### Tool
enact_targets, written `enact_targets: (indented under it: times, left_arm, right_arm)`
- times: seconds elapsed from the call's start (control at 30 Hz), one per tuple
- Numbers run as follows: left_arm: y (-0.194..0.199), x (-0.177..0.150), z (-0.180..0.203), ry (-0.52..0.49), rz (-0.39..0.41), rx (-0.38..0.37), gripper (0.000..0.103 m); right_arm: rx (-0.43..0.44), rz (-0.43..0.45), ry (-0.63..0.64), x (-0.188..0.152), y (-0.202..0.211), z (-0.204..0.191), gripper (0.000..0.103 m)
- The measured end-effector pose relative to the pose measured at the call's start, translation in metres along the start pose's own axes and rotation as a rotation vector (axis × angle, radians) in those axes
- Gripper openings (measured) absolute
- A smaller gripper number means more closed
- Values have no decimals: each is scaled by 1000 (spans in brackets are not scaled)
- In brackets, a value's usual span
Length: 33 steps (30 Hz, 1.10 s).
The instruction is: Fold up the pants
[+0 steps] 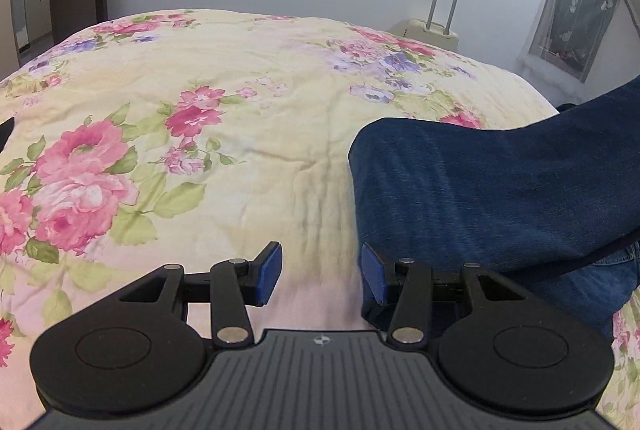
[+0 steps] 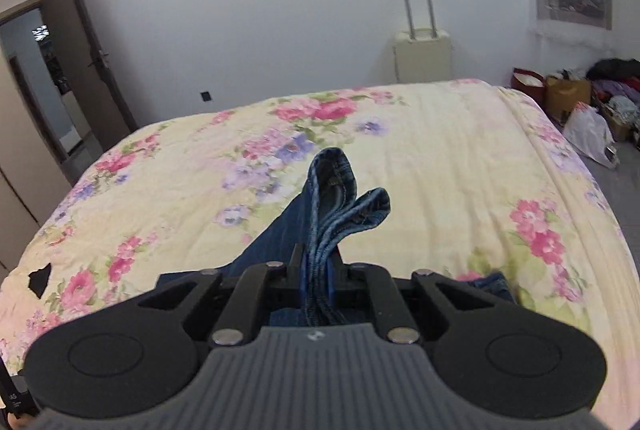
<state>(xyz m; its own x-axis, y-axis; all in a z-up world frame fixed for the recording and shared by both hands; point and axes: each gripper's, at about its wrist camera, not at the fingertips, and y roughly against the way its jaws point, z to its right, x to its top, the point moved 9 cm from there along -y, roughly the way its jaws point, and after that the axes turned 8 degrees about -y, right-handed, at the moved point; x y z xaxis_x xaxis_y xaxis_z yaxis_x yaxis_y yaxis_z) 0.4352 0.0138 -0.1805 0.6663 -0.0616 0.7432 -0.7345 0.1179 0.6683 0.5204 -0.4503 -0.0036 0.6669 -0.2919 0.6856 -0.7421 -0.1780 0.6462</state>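
Floral quilted bedspread, soft and creased, serving as folding surface. Right gripper clamped on bunched hem layers of blue denim jeans, raised off bed, presumably to carry fold over. Left gripper parted, empty, beside jeans' folded edge (likely ready to pin). Beyond: cream suitcase.
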Motion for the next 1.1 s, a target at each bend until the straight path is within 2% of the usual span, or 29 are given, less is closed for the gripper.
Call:
enact_targets:
  times: [0.17, 0.3, 0.43, 0.6, 0.63, 0.7, 0.73, 0.77, 0.97, 1.1]
  left_arm:
    - [-16, -9, 3, 10, -17, -36, 55]
    - [-25, -10, 6, 8, -28, -52, 55]
    - [-35, -9, 14, -7, -33, -63, 55]
    - [-46, -12, 24, -31, -56, -67, 55]
    - [-47, -13, 25, -36, -59, -64, 55]
    - [-47, -13, 25, -35, -64, -59, 55]
    - [-48, -12, 25, -32, -67, -61, 55]
    - [-47, -10, 26, -32, -67, -62, 55]
    - [-52, 18, 37, -68, -31, -62, 55]
    - [-68, 45, 48, -84, -6, -75, 53]
  right_arm:
    - [-110, -70, -64, -13, -27, 81, 4]
    - [-182, -106, -81, -25, -53, 130, 4]
    - [-282, -118, -72, -27, -81, 166, 4]
    - [-308, -175, -69, -52, -127, 202, 4]
    - [-306, -179, -69, -59, -135, 209, 5]
    - [-319, -156, -79, -64, -140, 222, 17]
    - [-330, -142, -88, -65, -139, 227, 29]
    - [-338, -129, -94, -66, -135, 231, 32]
    - [-351, -17, -48, -65, -75, 222, 32]
    - [-243, 2, -10, -82, -52, 195, 31]
